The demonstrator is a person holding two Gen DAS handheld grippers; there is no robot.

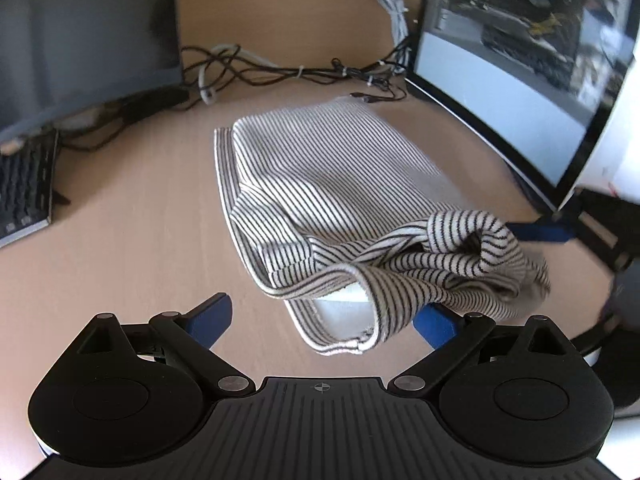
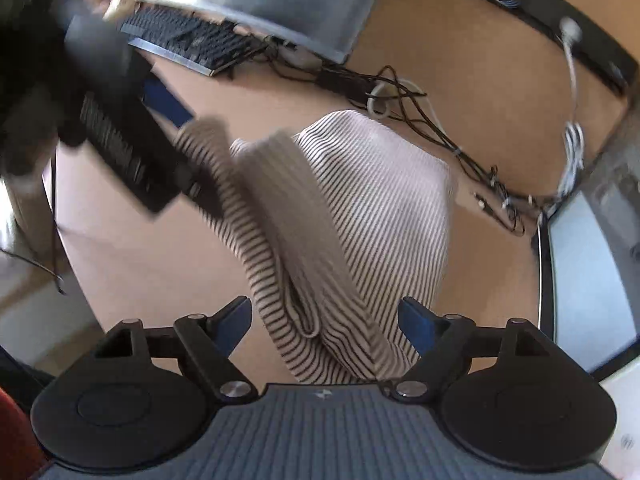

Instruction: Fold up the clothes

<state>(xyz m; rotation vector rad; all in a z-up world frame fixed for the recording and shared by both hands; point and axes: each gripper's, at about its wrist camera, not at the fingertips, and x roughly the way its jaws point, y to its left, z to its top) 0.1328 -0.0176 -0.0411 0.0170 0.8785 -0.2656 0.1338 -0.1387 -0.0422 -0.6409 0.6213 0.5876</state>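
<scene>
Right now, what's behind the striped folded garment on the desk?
Behind the black-and-white striped knit garment lies a tangle of black and white cables against the brown back panel. Whatever is beneath the garment is covered.

The striped garment is soft ribbed knit cloth. The desk looks like smooth matt wood. At two o'clock, the monitor is glossy.

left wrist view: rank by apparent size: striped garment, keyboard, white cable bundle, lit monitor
1. striped garment, though nearness inflates it
2. lit monitor, cropped by the frame, so it is close to the garment
3. keyboard, only partly in frame
4. white cable bundle
</scene>
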